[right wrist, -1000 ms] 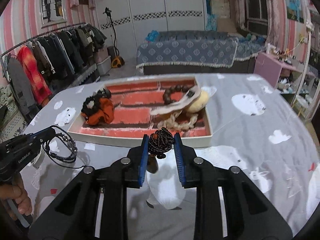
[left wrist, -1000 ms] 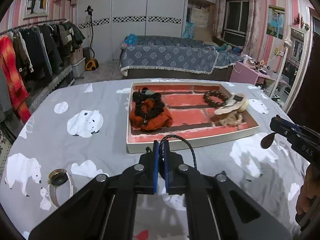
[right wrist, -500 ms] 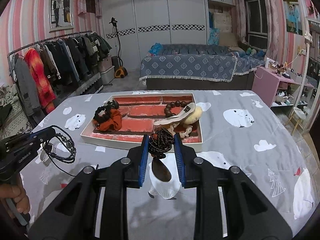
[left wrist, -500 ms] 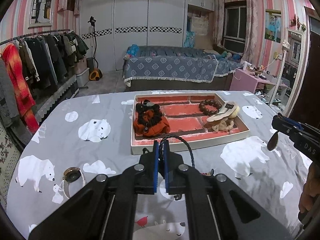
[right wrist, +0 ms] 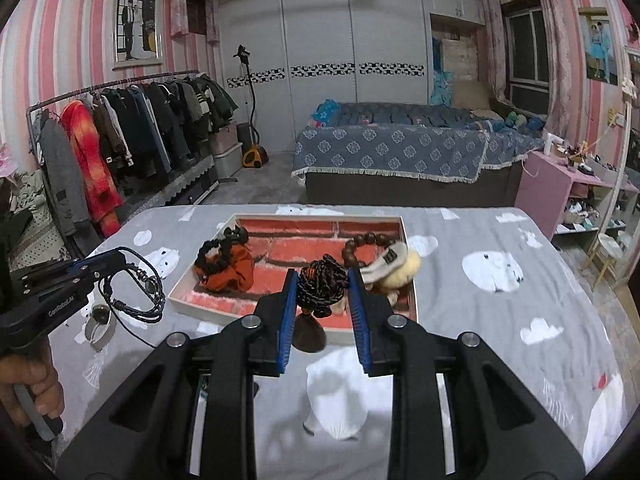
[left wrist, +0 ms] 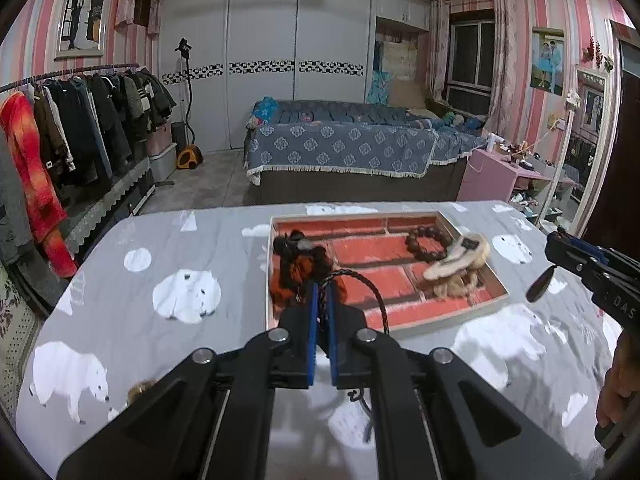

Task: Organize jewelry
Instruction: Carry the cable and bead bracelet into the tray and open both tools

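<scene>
My left gripper (left wrist: 323, 292) is shut on a dark braided cord bracelet (left wrist: 366, 286), whose loop arches over the near edge of the tray (left wrist: 400, 330). The right wrist view shows that left gripper (right wrist: 120, 258) at the left, cords (right wrist: 136, 292) dangling from it. My right gripper (right wrist: 322, 280) is shut on a bunched black-and-red bead string (right wrist: 322, 286) with a dark pendant (right wrist: 308, 334) hanging below. In the left wrist view the right gripper (left wrist: 554, 240) is at the right edge. Both are raised above the cloth, in front of the tray.
The red-lined tray (right wrist: 208, 308) holds an orange scrunchie (right wrist: 234, 272), a brown bead bracelet (right wrist: 358, 244) and cream fabric pieces (right wrist: 394, 264). A watch (right wrist: 98, 320) lies on the bear-print cloth at the left. Behind the table are a bed and a clothes rack.
Both grippers have risen above the table, so the tray sits smaller and farther below. Each keeps its hold; the pendant now hangs clear of the cloth.
</scene>
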`<state>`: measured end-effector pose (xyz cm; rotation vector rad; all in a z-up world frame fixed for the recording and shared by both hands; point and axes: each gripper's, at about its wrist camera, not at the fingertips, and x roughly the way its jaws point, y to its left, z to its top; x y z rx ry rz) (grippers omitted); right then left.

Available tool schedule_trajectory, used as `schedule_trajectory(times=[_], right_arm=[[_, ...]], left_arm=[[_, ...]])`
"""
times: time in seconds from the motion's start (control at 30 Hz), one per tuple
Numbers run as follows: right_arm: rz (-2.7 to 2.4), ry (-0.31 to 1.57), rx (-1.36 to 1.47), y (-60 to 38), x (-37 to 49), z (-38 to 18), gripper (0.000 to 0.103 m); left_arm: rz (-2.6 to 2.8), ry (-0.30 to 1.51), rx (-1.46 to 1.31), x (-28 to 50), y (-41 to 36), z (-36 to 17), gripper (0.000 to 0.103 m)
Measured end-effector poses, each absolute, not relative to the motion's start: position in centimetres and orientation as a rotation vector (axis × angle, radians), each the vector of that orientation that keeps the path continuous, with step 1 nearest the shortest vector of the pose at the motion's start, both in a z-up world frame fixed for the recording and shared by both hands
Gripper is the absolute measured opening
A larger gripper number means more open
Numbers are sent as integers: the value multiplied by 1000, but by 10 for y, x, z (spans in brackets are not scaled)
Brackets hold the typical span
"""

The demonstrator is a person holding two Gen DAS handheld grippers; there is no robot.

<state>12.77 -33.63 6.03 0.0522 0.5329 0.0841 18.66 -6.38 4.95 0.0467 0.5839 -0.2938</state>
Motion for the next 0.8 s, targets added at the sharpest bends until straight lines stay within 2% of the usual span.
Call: schedule_trajectory(times=[0.47, 0.8], right_arm=[[97, 498, 34, -332, 191, 69, 26], [152, 513, 67, -326, 233, 43, 26]], left_arm=[[-331, 525, 26, 248, -81, 73, 5], [-384, 583, -19, 285, -101, 29, 5]])
